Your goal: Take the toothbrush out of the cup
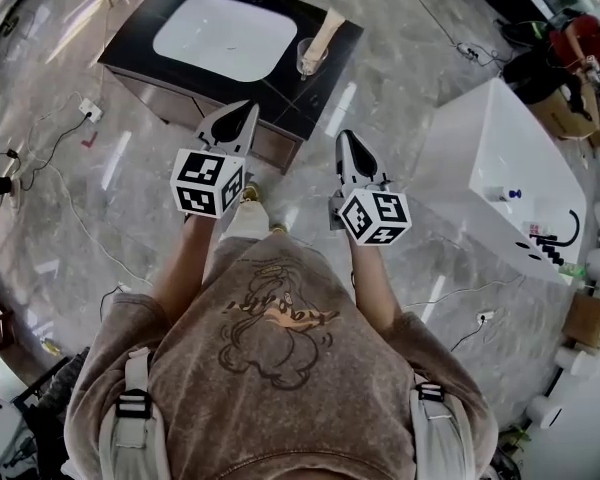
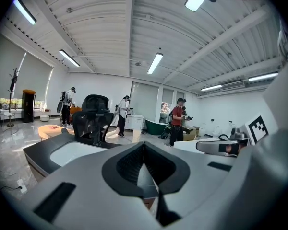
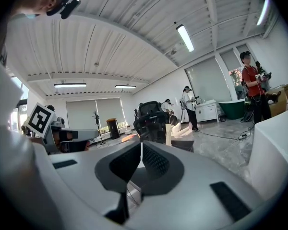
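A clear cup (image 1: 309, 59) stands at the right edge of a black counter (image 1: 320, 88) with a white basin (image 1: 225, 36). A beige toothbrush (image 1: 327, 28) leans out of the cup; in the right gripper view the toothbrush (image 3: 168, 134) shows upright beyond the jaws. My left gripper (image 1: 248, 106) is shut and empty, short of the counter's near edge. My right gripper (image 1: 346, 136) is also shut and empty, lower right of the cup and well apart from it. In both gripper views the jaws, left (image 2: 144, 146) and right (image 3: 141, 146), meet in a thin line.
A big white fixture (image 1: 500, 178) stands on the marble floor to the right. Cables and a power strip (image 1: 90, 111) lie on the floor at the left. A black office chair (image 2: 93, 119) stands behind the counter. Several people stand farther off in the room.
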A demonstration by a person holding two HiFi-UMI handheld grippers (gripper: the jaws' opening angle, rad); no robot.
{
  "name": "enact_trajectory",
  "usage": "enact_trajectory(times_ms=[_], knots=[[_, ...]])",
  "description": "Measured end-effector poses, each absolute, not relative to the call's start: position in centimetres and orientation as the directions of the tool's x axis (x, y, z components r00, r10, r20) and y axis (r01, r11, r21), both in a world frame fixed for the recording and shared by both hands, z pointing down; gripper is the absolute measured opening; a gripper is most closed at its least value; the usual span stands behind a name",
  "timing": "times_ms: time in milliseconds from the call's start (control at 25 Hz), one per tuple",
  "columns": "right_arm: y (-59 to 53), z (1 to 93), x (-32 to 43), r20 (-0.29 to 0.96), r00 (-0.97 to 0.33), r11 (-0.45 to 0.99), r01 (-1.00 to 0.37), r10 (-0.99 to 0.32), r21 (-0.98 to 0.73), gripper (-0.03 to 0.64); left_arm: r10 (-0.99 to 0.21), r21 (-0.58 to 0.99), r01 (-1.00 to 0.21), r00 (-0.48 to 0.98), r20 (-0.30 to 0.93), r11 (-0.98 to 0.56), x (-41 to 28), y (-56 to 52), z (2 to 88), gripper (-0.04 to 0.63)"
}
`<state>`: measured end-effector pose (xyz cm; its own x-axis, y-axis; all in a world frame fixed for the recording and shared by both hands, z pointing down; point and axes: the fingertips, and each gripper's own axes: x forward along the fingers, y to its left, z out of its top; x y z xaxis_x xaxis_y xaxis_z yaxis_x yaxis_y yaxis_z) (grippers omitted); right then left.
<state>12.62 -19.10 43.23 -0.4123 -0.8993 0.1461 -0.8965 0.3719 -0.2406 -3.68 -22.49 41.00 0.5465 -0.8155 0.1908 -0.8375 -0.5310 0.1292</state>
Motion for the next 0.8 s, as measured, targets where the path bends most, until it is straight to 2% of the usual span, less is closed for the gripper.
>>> enact_trajectory(times_ms=[800], knots=[[-29.0, 42.7, 11.1, 0.149, -0.320, 0.279, -0.930, -0.936, -0.240, 0.025, -0.741, 0.142, -0.768, 0.640, 0.202, -0.625, -4.0, -33.4, 41.5, 0.017]])
